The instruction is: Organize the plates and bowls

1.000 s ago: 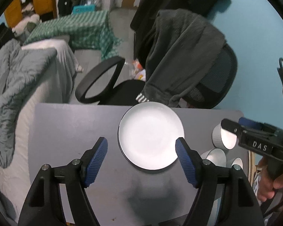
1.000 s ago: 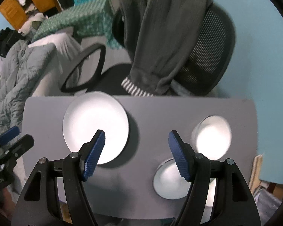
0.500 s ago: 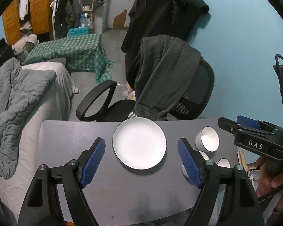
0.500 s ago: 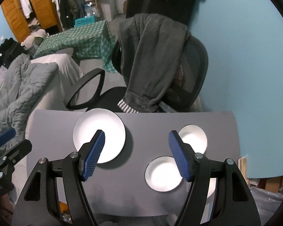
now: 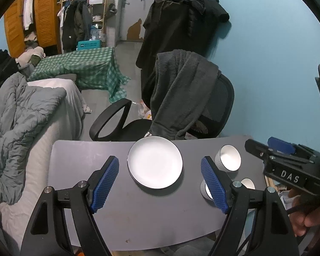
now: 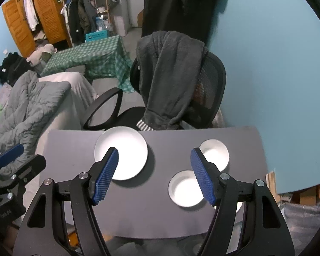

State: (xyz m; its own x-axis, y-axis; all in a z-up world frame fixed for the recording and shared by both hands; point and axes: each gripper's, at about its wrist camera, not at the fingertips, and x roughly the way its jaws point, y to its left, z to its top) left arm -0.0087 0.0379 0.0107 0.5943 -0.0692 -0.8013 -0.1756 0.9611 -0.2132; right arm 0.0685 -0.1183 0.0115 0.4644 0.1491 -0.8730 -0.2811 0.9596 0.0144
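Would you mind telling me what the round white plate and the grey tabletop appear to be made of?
The round white plate looks like glazed ceramic: smooth, bright sheen, thin dark rim. The grey tabletop seems a matte laminate or painted board, flat and dull with slight scuffs; its core is not visible.

The left gripper [image 5: 159, 184] is showing 2 black angular arms, each carrying a blue ribbed pad [image 5: 105, 181] and silver round screws at the joints. The right gripper [image 6: 154, 176] is wearing the same black frame with triangular cut-outs and blue pads. Its side body is bearing white "DAS" lettering, a blue block, a black cable, and bare skin of the hand [image 5: 307, 217] is gripping beneath.
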